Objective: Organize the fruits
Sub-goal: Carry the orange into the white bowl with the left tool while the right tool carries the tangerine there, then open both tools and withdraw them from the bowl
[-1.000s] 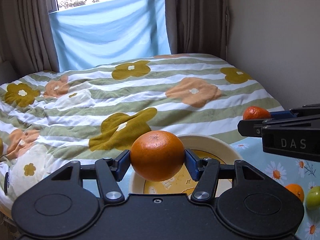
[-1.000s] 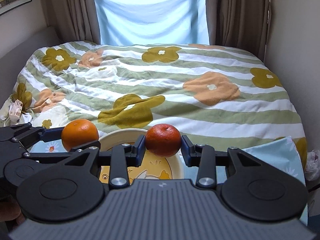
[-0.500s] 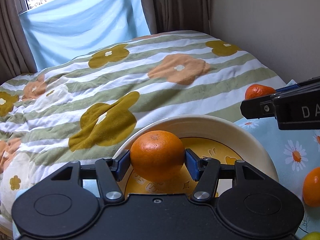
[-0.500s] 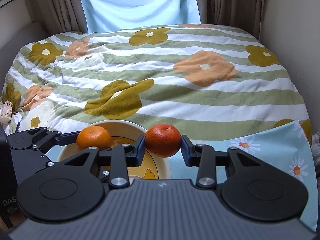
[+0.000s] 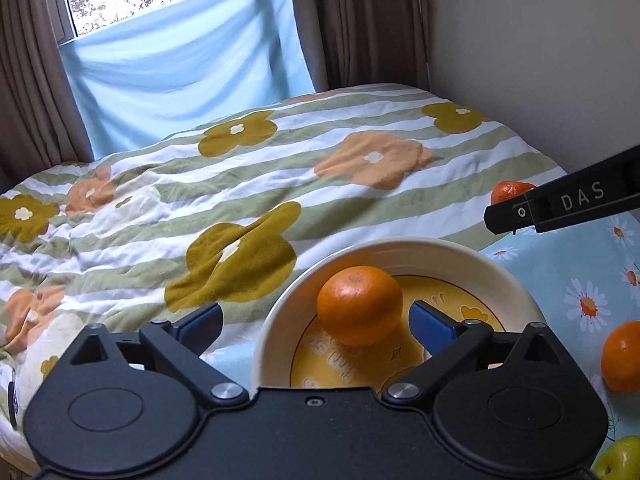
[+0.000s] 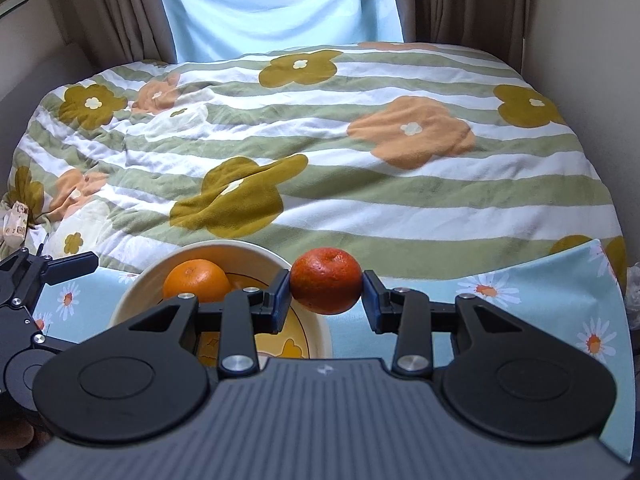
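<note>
Two pairs of tongs work over one cream ceramic bowl with a yellow printed floor point(image 5: 516, 280), which stands on a light-blue daisy-print cloth point(image 5: 580, 280) at the foot of a bed with a green-striped floral quilt point(image 5: 280, 168). The left tongs point(image 5: 316, 326) are opening: their blue pads stand wide and clear of the round orange point(image 5: 359, 305), which rests on the bowl floor against the near-left wall, so this fruit appears delivered. The right tongs point(image 6: 326, 294) are closed narrow on a darker reddish-orange mandarin point(image 6: 325, 286), both pads pressing its sides, held above the cloth just beside the bowl's right rim; this position suits a drop into the bowl once the left tongs clear. Only the left wrist view shows fruit not yet sorted: a second orange point(image 5: 622, 356) and a green apple point(image 5: 618, 460) on the cloth to the right of the bowl. Only the right wrist view shows the grip on the mandarin in full; the left wrist view shows just its top behind the black tong body.
</note>
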